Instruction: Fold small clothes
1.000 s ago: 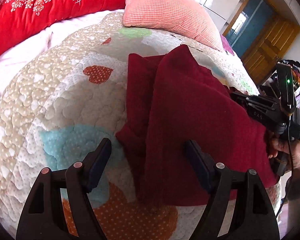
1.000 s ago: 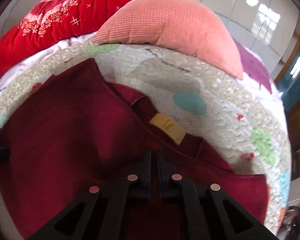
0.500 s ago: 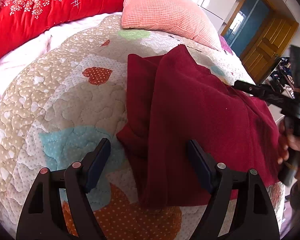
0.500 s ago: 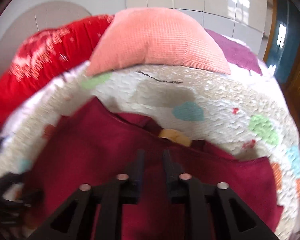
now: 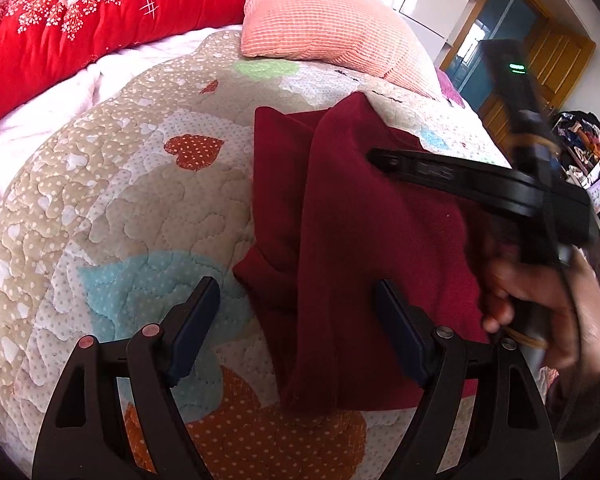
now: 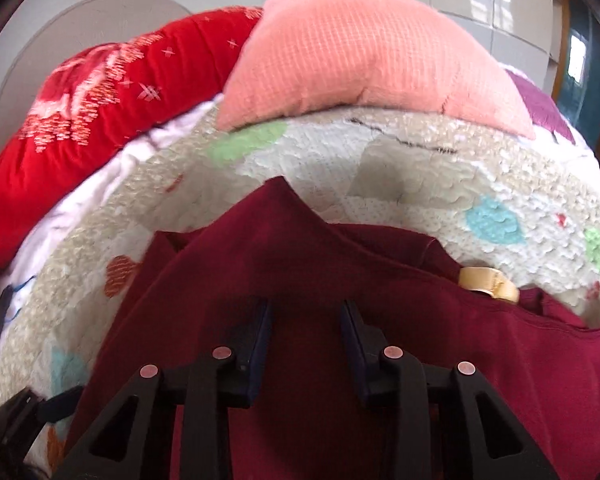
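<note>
A dark red garment (image 5: 360, 240) lies partly folded on the heart-patterned quilt (image 5: 120, 200), one layer lapped over another. My left gripper (image 5: 296, 312) stands open at the garment's near left edge, one finger over the quilt and the other over the cloth. A person's hand (image 5: 540, 300) holds my right gripper (image 5: 384, 160) out over the middle of the garment. In the right wrist view the right gripper (image 6: 306, 314) hovers above the garment (image 6: 380, 400). Its jaws are closing with a gap still showing and no fold pinched between them. A tan label (image 6: 488, 284) shows at the collar.
A pink pillow (image 5: 320, 16) and a red flowered blanket (image 5: 80, 20) lie at the far end of the bed. A wooden door (image 5: 552, 52) and cluttered shelves (image 5: 584, 148) stand beyond the bed's right edge.
The right gripper was shut on the garment's near edge; it let go and swung left, out over the middle of the cloth. The left gripper and the garment stayed put.
</note>
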`<action>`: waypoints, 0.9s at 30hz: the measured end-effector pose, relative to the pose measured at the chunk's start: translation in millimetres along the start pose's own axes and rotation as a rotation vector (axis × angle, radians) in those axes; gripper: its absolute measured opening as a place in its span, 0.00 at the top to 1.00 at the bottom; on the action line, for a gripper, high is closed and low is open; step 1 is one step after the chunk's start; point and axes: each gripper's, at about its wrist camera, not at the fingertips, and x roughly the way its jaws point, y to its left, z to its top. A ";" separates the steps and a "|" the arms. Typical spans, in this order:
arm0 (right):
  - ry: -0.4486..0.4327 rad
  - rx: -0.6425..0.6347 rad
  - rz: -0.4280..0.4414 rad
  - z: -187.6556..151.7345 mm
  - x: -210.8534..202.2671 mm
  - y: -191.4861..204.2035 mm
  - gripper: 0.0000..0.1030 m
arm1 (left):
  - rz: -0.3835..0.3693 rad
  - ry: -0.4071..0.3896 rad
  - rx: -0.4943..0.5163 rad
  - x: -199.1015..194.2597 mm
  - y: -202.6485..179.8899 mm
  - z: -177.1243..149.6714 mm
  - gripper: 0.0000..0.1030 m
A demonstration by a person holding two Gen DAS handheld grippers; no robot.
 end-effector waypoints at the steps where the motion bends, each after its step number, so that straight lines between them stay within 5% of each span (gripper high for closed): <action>1: -0.003 0.008 -0.003 2.7 1.6 -1.3 0.67 | 0.001 0.000 0.001 0.3 -0.1 -0.1 0.21; 6: -0.002 0.054 0.005 8.7 -7.2 -10.1 0.68 | -0.002 0.002 0.002 -0.9 0.0 0.6 0.21; 10: -0.047 0.086 0.058 -16.6 -45.1 -16.3 0.67 | -0.007 -0.005 -0.005 -6.2 0.4 1.4 0.21; 16: -0.057 0.120 0.025 -60.4 -67.7 -32.6 0.65 | 0.029 -0.029 0.001 -10.2 -1.0 0.4 0.21; 22: -0.059 0.121 0.056 -64.2 -95.7 -26.8 0.65 | 0.048 -0.040 0.022 -12.7 -2.9 -1.5 0.21; 27: -0.042 0.098 -0.037 -84.7 -100.6 -31.4 0.55 | 0.047 -0.036 0.006 -14.9 1.8 -1.4 0.21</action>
